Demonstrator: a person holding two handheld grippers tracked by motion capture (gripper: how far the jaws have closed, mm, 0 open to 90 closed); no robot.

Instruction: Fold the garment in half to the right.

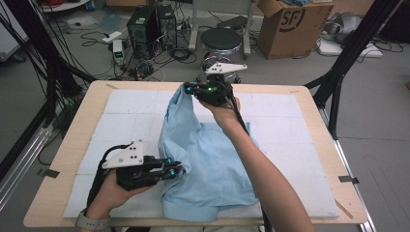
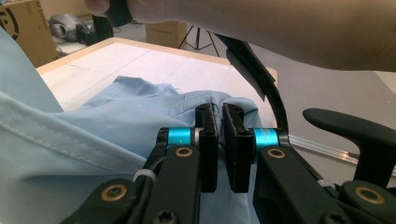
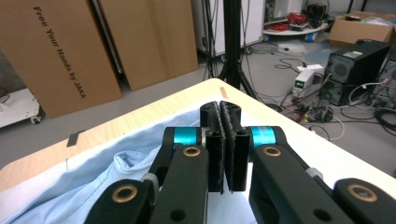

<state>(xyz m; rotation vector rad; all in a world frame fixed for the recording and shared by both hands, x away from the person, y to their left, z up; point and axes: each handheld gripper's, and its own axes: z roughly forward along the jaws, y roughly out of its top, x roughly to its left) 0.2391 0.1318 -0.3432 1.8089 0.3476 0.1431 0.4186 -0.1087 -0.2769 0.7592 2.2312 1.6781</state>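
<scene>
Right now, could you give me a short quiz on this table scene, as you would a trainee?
1. True or false: the light blue shirt lies flat and untouched on the white mat.
2. Which hand-held gripper lifts the shirt at the table's far side? A) left hand-held gripper B) right hand-held gripper
3. Fill in: the round black ___ stands on the floor beyond the table.

Key: 1 false, both hand-held grippers pinch it and part is raised. 2 B. 3 stool.

Even indoor light, soft shadows, mild blur.
</scene>
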